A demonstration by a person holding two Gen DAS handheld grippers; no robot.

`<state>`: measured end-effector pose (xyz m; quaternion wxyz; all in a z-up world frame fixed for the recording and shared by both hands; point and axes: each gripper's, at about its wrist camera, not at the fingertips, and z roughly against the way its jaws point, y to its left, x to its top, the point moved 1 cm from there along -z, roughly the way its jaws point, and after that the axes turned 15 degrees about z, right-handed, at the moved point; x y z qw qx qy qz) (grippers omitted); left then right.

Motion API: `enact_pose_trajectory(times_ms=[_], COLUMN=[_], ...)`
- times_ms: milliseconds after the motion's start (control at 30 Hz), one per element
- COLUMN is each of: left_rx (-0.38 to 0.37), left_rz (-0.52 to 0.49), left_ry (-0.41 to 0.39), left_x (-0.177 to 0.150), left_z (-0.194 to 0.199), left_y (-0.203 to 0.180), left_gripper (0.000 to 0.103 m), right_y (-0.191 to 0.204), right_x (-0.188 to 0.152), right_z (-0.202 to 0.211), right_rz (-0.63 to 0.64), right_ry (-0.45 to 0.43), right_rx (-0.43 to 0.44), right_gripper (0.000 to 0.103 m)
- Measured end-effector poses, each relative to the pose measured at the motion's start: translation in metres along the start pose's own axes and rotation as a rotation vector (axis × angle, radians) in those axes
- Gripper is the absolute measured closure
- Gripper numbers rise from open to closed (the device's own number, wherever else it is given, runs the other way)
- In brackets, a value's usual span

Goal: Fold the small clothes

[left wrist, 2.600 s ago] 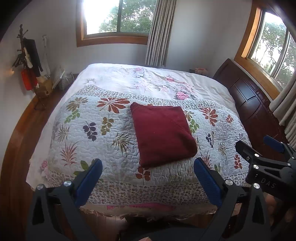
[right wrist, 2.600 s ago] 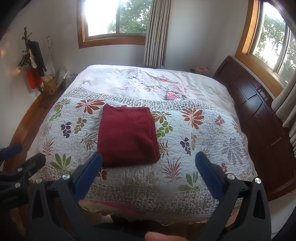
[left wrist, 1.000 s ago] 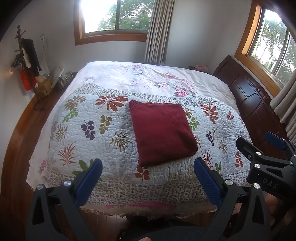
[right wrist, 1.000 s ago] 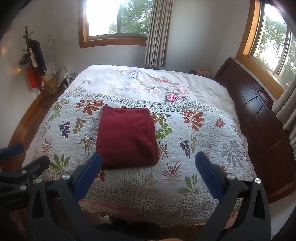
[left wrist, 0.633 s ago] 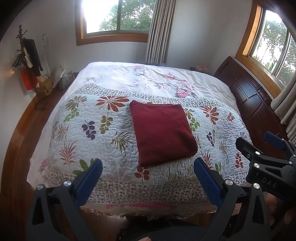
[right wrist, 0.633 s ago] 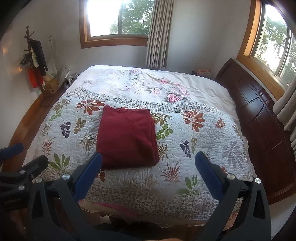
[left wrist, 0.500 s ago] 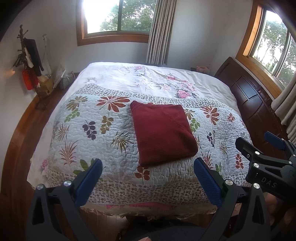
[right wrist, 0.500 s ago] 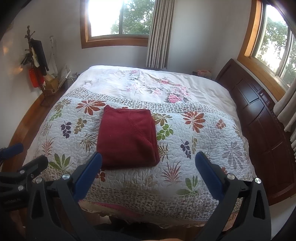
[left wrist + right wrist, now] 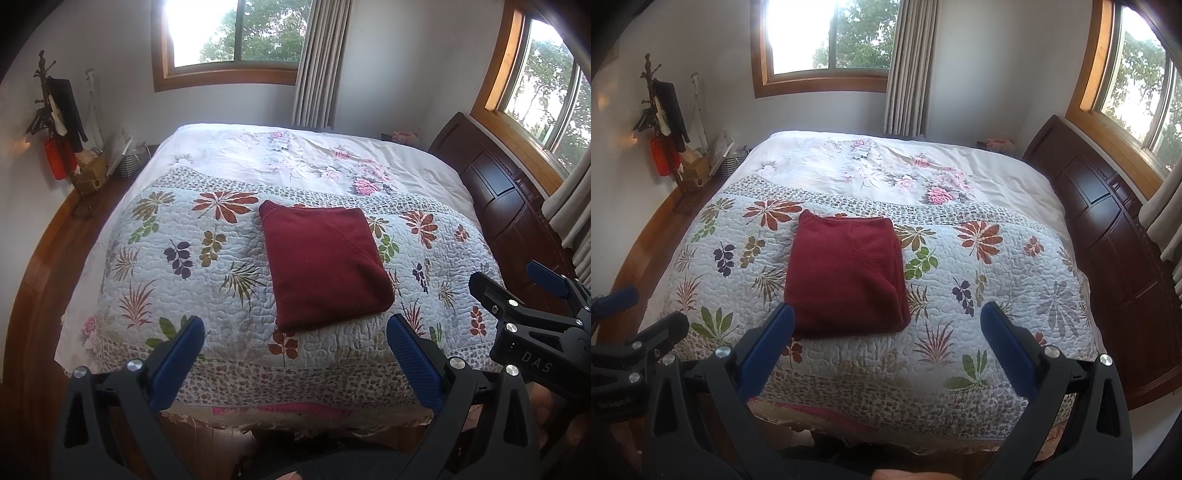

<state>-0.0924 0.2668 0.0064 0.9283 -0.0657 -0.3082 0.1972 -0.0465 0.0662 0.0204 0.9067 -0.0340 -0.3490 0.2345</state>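
Nothing has really moved since earlier apart from slight camera drift, the folded dark red garment (image 9: 325, 264) lying flat on the floral quilt (image 9: 155, 258) near the bed's foot, with left gripper (image 9: 295, 354) and right gripper (image 9: 886, 350) both wide apart, holding nothing, short of the bed.

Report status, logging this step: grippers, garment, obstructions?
Left gripper open, right gripper open, both empty. Red garment folded on quilt. Nothing in the way.
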Motion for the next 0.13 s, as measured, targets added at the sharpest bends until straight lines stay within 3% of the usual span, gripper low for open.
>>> enact_pose_trajectory(times_ms=[133], left_rx=[-0.001], left_rz=[-0.003], left_ry=[0.004], left_x=[0.0019], left_z=[-0.0009], left_y=[-0.0008], left_gripper=[0.004], right_y=[-0.0023], right_x=[-0.0006], right_z=[-0.0015], right_rz=[-0.003], right_ry=[0.003], right_rx=[0.002], right_gripper=[0.003])
